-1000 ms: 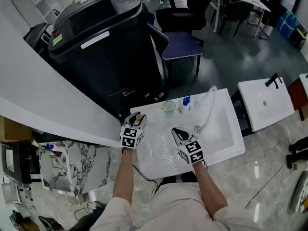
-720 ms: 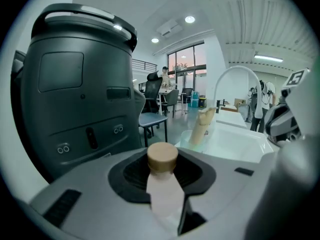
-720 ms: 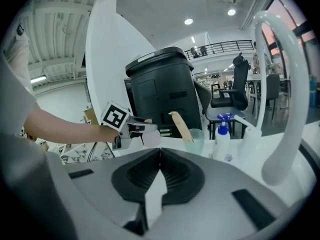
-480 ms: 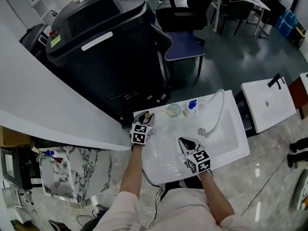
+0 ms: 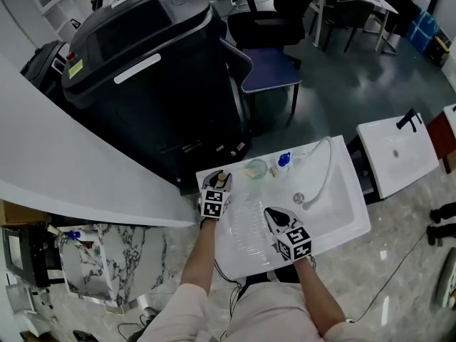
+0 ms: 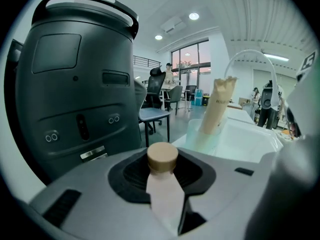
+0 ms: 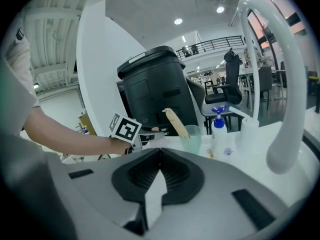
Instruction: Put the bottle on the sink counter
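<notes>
Small pale bottle [image 6: 164, 189] with a tan cap, upright between the jaws of the left gripper [image 5: 216, 181], which are closed on its body at a moderate gap; the cap stands clear above them. In the head view the bottle [image 5: 221, 178] is at the far left corner of the white sink counter [image 5: 247, 228]; whether its base touches the surface cannot be told. Compared with one second ago, the left gripper has come lower and in from the counter's left edge, with the same hold on the bottle. The right gripper [image 5: 275, 217] has kept its place over the counter's near part, just left of the basin; in its own view the right gripper [image 7: 159, 160] has its jaws together with nothing between them. Near the bottle, along the counter's far edge: a clear cup [image 5: 256, 167] holding a beige tube [image 6: 217, 109], then a blue-capped pump bottle [image 5: 283, 159], then the curved white faucet [image 5: 325, 168]. Beyond the counter stands a large black bin [image 5: 153, 70], with a dark office chair [image 5: 267, 66] beside it.
</notes>
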A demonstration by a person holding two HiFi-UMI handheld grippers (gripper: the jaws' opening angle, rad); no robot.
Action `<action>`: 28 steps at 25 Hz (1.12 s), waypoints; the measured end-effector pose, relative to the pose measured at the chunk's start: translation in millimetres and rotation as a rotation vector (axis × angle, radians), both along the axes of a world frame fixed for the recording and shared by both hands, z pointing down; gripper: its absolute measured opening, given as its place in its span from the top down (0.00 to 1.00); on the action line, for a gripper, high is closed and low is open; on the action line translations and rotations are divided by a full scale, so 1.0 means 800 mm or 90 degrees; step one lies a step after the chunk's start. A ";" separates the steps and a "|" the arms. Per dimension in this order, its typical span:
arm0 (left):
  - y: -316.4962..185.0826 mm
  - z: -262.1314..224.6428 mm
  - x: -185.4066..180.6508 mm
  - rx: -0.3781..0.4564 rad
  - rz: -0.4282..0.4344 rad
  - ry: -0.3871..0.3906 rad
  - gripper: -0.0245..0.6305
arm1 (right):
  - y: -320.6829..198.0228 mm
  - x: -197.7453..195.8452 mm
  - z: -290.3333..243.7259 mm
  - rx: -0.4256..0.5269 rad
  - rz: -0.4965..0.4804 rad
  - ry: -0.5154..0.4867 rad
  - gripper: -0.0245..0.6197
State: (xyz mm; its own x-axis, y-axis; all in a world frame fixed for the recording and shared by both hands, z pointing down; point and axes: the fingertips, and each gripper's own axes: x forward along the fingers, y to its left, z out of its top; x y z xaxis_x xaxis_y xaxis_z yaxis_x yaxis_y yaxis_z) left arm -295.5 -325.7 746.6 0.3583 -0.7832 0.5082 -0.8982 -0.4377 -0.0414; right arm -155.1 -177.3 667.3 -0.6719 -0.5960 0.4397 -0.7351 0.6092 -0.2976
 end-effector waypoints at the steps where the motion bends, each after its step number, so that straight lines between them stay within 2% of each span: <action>1: -0.003 0.001 0.001 -0.003 0.005 0.002 0.78 | -0.001 -0.002 0.002 0.001 -0.002 0.002 0.95; 13: -0.005 0.005 -0.003 0.018 0.020 0.004 0.78 | 0.003 -0.010 0.023 -0.025 -0.013 -0.010 0.95; 16: -0.001 0.007 -0.003 0.015 0.020 0.018 0.78 | 0.002 -0.006 0.024 -0.031 -0.007 -0.015 0.95; 24: 0.002 0.011 -0.003 0.015 0.004 0.013 0.77 | 0.005 0.005 0.037 -0.059 0.007 -0.033 0.95; 28: 0.000 0.015 0.000 -0.003 -0.006 -0.002 0.77 | 0.007 0.009 0.042 -0.062 0.011 -0.035 0.95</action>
